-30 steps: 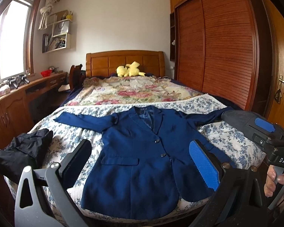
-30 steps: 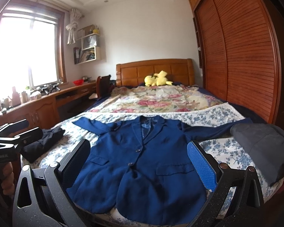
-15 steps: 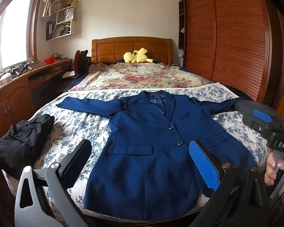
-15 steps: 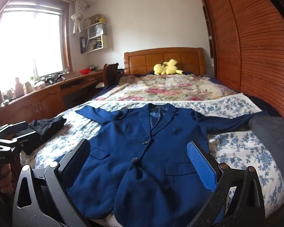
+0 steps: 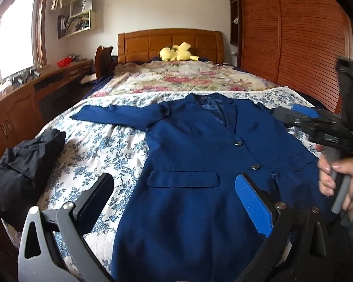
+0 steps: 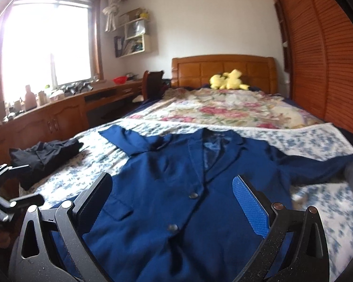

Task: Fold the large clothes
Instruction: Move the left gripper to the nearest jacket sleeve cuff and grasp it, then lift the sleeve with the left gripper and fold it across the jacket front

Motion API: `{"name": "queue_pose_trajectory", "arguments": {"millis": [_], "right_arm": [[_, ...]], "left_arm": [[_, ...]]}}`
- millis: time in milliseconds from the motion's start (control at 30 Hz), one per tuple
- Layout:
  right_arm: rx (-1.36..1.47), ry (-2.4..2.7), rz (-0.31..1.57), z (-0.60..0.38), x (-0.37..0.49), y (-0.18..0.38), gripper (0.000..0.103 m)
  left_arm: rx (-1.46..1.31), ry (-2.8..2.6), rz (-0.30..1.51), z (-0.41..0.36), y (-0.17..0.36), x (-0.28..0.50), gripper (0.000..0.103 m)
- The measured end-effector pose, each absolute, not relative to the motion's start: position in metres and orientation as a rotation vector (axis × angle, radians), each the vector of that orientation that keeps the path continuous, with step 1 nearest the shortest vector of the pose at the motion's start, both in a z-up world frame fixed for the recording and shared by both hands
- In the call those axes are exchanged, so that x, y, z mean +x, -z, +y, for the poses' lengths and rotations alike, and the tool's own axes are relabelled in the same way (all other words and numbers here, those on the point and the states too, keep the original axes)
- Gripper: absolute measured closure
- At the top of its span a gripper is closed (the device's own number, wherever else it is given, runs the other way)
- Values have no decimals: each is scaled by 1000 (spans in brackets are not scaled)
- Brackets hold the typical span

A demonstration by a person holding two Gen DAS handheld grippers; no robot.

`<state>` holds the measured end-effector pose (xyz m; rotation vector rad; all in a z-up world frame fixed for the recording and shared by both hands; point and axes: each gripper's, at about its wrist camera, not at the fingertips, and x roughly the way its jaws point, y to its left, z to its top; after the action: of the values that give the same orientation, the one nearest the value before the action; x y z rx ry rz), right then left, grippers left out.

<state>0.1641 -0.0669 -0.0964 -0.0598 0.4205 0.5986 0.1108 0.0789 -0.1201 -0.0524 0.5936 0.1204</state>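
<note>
I am seeing the blue jacket (image 5: 200, 155) lying flat, buttoned, on the bed (image 5: 98, 145) with its floral sheet. My left gripper (image 5: 176, 202) and right gripper (image 6: 174, 202) are hovering above it, fingers (image 5: 251, 206) spread wide, holding nothing.

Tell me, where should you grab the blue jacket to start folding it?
Probably the sleeves. The blue jacket lies flat, front up and buttoned, sleeves spread out sideways. The left gripper could pinch the left sleeve's end from its outer side, lift the thin free edge, and fold it over the chest.
</note>
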Motion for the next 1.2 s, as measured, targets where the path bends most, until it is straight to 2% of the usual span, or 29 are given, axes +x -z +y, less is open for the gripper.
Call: {"name": "queue_pose_trajectory", "arguments": {"millis": [233, 533, 933, 1200], "right_arm": [[-167, -697, 515, -10, 239, 134, 0], [-181, -731, 691, 0, 276, 194, 0], [-174, -715, 711, -1, 281, 200, 0], [-177, -713, 718, 0, 283, 203, 0]], "left_arm": [[-75, -165, 629, 111, 132, 137, 0], [-85, -237, 746, 175, 159, 213, 0], [-329, -278, 785, 288, 196, 338, 2], [-402, -308, 825, 327, 213, 399, 9]]}}
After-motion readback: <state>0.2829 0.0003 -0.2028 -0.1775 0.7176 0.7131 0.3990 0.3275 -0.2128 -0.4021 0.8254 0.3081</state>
